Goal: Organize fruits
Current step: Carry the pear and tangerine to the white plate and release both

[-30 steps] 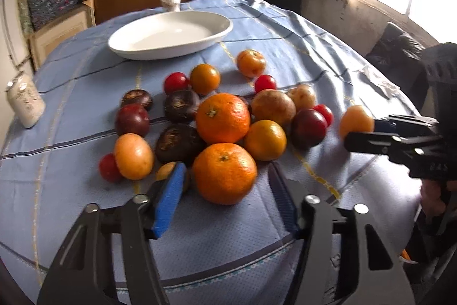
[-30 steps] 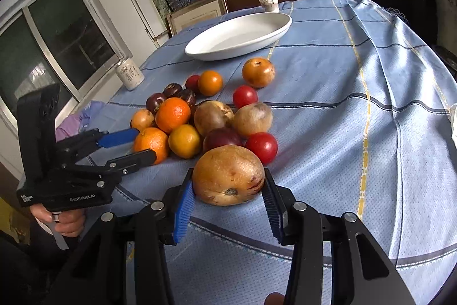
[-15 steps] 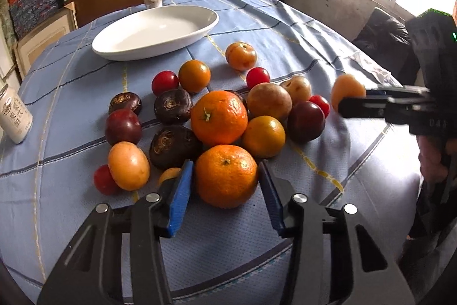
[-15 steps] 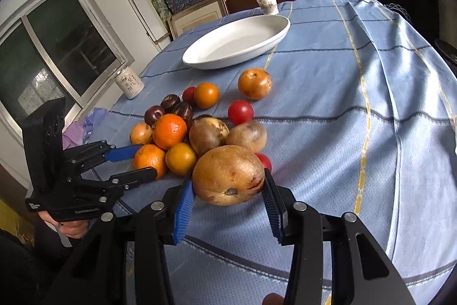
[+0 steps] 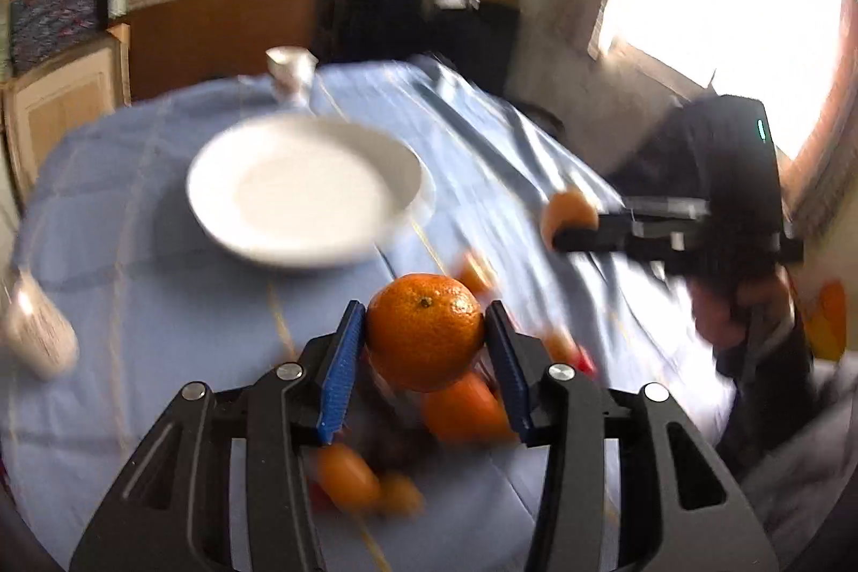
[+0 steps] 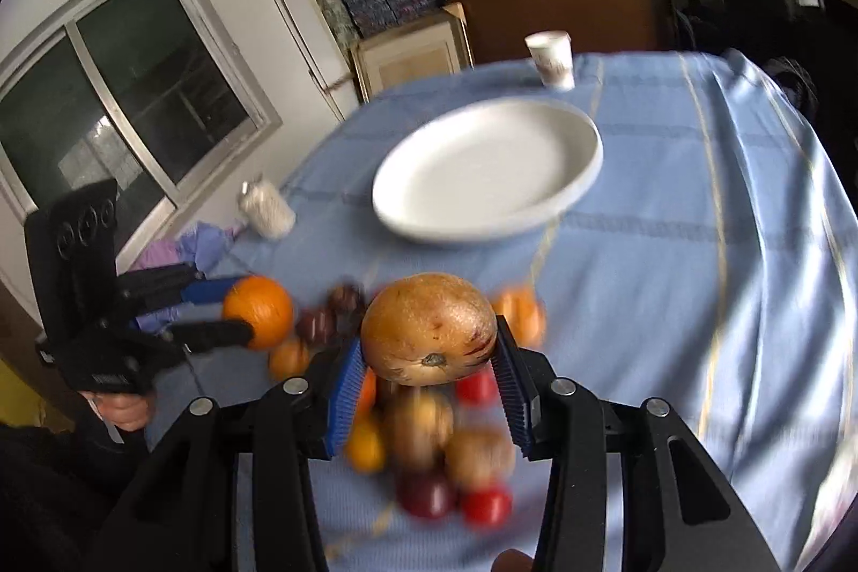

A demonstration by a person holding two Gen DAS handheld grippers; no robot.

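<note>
My left gripper (image 5: 424,347) is shut on an orange (image 5: 424,331) and holds it in the air above the fruit pile. My right gripper (image 6: 426,357) is shut on a brown-yellow pear-like fruit (image 6: 428,328), also lifted above the pile. The empty white plate (image 5: 252,239) (image 6: 584,175) lies beyond both on the blue cloth. Each gripper shows in the other's view: the right gripper (image 5: 568,218) at the right, the left gripper (image 6: 252,314) at the left with the orange. The remaining fruits (image 6: 445,470) lie blurred below.
A paper cup (image 6: 551,60) stands behind the plate. A small white jar (image 6: 265,210) sits at the table's left edge, also in the left wrist view (image 5: 37,336). Shelves and a cabinet stand beyond the table. A window is at each side.
Both grippers have risen off the table with their fruits and moved forward toward the plate. The left one closed on the orange and lifted it out of the pile.
</note>
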